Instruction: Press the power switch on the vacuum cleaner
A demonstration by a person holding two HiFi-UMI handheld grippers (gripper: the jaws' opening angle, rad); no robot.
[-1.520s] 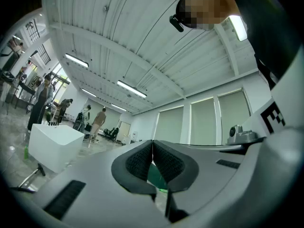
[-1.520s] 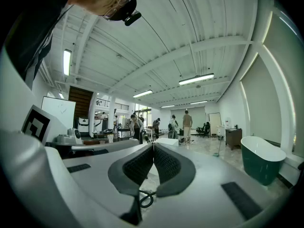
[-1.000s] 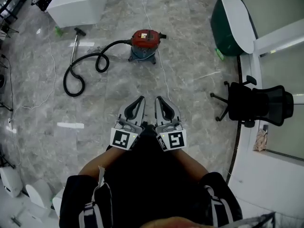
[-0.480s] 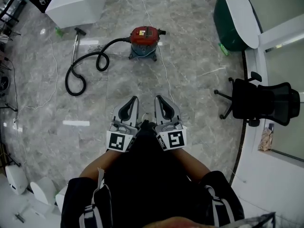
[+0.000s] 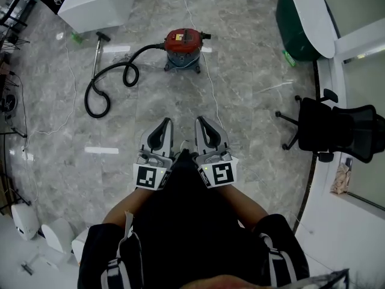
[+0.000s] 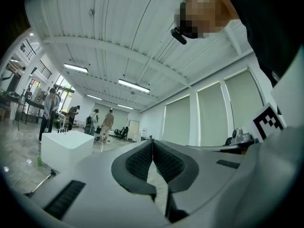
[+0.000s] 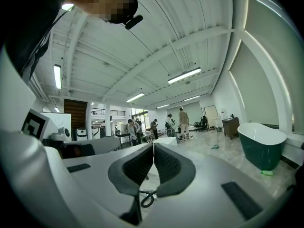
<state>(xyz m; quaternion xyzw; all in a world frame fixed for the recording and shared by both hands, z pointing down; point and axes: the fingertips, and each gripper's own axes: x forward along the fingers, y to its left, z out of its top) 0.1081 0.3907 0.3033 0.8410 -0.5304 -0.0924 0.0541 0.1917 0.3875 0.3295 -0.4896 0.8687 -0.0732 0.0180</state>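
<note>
Floor [image 5: 252, 89] was glossy grey marble-look tile with strip-light reflections on it. At far left a white block [image 5: 90, 2] stood in the top corner of the head view. A metal wand [image 5: 96, 50] lay near it, and a black hose [image 5: 111, 77] looped from the wand rightward to the vacuum cleaner [image 5: 183, 44]. The vacuum was a red-topped canister standing upright on the floor, well ahead of both grippers and touched by neither. A thin white cord [image 5: 207, 95] ran past it toward the person.

The left gripper [image 5: 163, 123] and right gripper [image 5: 201, 120] were held side by side at waist height, pointing at the vacuum. In each gripper's own view the pads met tip to tip with nothing between them: left [image 6: 152, 142], right [image 7: 153, 146].

Right of them were a dark green bathtub [image 5: 298, 23] with a white rim, then a black office chair [image 5: 337, 131] by the white wall base.

The gripper views showed an open hall with a white ribbed ceiling [image 7: 156, 37], tube lights and distant standing people [image 7: 183, 122].
</note>
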